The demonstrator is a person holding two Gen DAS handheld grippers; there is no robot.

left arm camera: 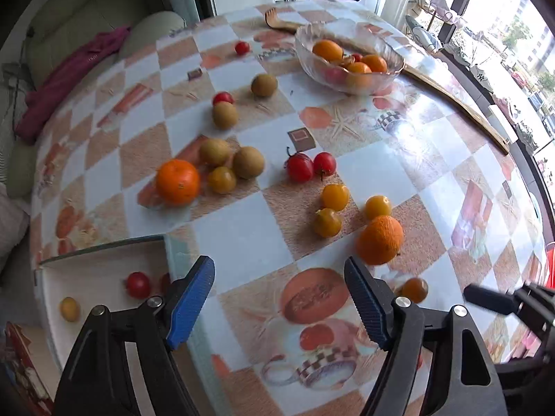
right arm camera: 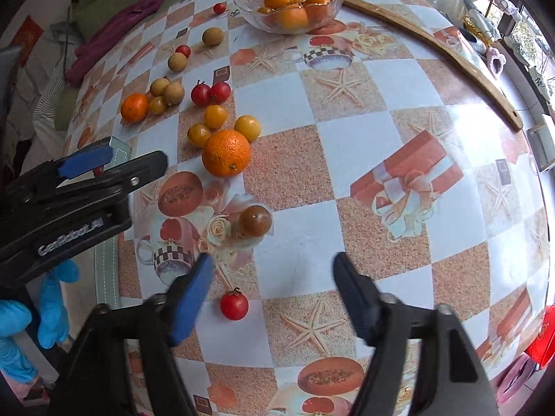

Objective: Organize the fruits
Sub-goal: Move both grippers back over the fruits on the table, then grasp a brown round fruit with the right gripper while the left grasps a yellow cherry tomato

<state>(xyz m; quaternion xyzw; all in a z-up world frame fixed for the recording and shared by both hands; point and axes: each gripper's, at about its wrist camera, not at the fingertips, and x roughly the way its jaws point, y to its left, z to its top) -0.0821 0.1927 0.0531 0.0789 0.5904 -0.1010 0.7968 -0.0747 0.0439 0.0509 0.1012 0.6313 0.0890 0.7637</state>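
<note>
A: Are the hand-held grippers holding any fruit?
B: No. The left hand-held gripper (left arm camera: 279,300) and right hand-held gripper (right arm camera: 272,293) are both gaping empty; the fruits (right arm camera: 226,153) are lying on the table (right arm camera: 364,104).

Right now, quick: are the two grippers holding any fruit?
Left gripper: open, holding nothing.
Right gripper: open, holding nothing; a red tomato lies between its fingers, untouched.

A red tomato (left arm camera: 165,282) in the white tray (left arm camera: 104,270) sits half hidden behind the left gripper's fingers (left arm camera: 190,306); the right gripper's blue finger (right arm camera: 190,300) is motion-blurred; a gloved hand (right arm camera: 31,319) is cut off at the frame edge.
</note>
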